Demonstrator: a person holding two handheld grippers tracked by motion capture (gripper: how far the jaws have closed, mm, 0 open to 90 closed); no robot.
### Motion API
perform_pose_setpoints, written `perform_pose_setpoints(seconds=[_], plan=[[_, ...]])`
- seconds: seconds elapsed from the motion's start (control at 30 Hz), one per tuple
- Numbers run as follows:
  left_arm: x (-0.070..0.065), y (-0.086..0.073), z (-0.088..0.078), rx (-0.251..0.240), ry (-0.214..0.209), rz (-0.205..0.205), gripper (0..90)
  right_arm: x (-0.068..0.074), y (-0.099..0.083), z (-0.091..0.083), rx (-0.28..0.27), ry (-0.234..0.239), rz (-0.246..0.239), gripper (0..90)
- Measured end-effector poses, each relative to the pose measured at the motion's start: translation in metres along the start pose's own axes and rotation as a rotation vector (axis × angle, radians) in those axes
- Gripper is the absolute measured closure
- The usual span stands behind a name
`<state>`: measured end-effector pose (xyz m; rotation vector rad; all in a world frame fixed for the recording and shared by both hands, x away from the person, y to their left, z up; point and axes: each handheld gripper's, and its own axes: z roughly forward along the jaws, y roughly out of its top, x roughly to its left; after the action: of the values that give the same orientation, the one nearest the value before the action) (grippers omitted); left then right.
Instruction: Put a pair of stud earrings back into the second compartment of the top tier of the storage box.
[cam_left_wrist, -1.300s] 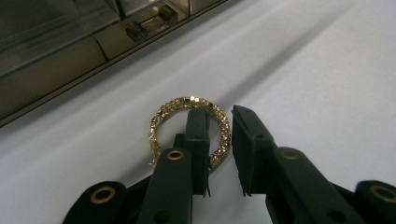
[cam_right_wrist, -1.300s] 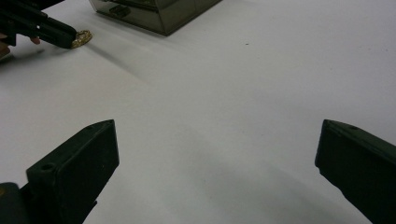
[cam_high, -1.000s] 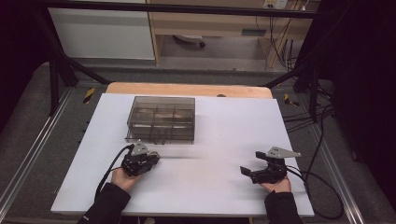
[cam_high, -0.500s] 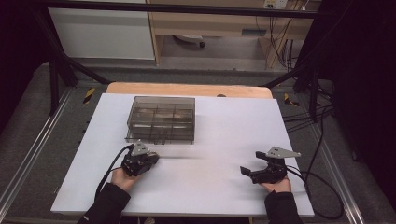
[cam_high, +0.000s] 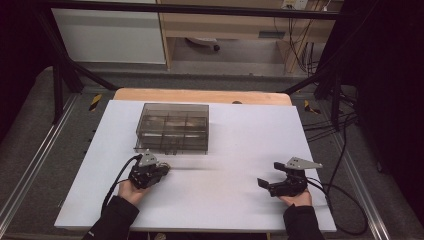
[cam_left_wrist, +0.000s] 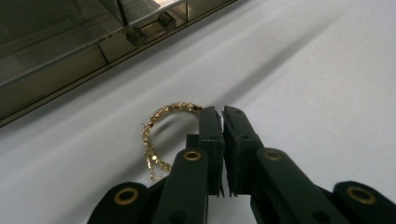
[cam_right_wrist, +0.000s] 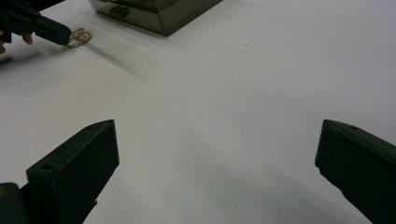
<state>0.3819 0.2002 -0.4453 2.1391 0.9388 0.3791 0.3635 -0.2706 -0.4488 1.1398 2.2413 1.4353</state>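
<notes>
A thin gold chain (cam_left_wrist: 159, 116) lies in a loop on the white table (cam_high: 225, 145), and one end of it is caught between the tips of my left gripper (cam_left_wrist: 223, 112). In the high view my left gripper (cam_high: 164, 168) rests at the front left, just in front of a smoky clear compartment box (cam_high: 172, 127). My right gripper (cam_high: 263, 184) sits low at the front right, jaws spread wide with nothing between them (cam_right_wrist: 217, 135). From the right gripper view, the chain (cam_right_wrist: 79, 37) and the left gripper's tip (cam_right_wrist: 63, 36) appear at the far left.
The box's front wall with two small latches (cam_left_wrist: 144, 30) stands close beyond the chain. A wooden board (cam_high: 200, 95) edges the table's far side. Black cables (cam_high: 345, 200) trail off the right edge. Bare white surface lies between the two grippers.
</notes>
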Motion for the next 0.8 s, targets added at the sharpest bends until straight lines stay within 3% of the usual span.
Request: perform_pose_setpoints(seconds=[0.8], plan=[[-0.007, -0.002, -0.016, 0.002, -0.019, 0.006, 85.5, 0.000, 0.000, 0.000, 0.000, 0.001, -0.003, 0.5]])
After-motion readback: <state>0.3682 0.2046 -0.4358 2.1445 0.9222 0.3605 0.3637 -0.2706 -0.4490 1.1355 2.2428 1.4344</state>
